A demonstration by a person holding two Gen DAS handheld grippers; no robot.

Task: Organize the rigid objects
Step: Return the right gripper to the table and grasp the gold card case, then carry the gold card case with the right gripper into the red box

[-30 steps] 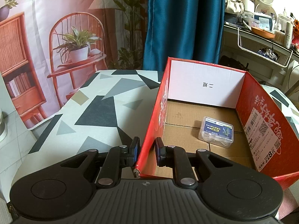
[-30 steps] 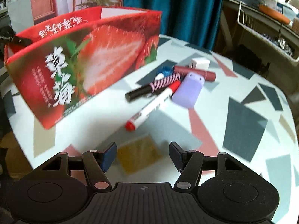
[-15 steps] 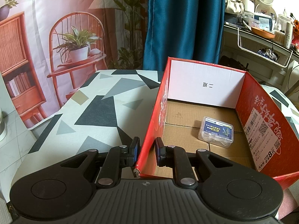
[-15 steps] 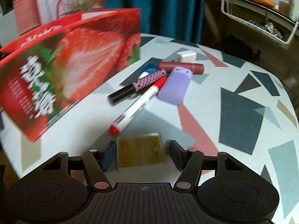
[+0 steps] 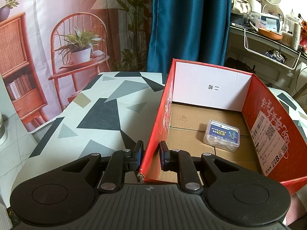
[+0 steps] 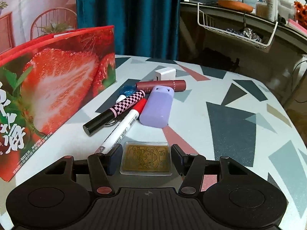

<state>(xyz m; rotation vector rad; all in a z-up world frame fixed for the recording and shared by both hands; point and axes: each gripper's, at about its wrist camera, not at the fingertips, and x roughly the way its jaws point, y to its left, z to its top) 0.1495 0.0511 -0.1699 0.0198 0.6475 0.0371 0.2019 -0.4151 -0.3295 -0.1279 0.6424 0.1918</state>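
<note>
change: right tool has come down and forward over the last second; gold card in clear case now lies flat on the worktop between its fingers, where a second ago only bare cloth showed there
meaning: pick of the card looks set up, close not yet made; likely next item for the box
right tool: spread, a finger either side of the card, small gaps both sides, no contact seen
left tool: unchanged across frames, pinching the near-left wall of the red strawberry box, one finger outside, one inside; steadying it
box contents: one small clear case with blue label on the cardboard floor, right of centre
still out: red-capped white marker, checkered pen, purple case, maroon tube, white charger block, blue glassy piece, all clustered beyond the card
in the way: marker's near end sits just beside the right tool's left finger; closing may nudge it
risk: card is thin and flat, fingers may slide over the edges
background: cluttered shelf with wire basket, well apart
</note>
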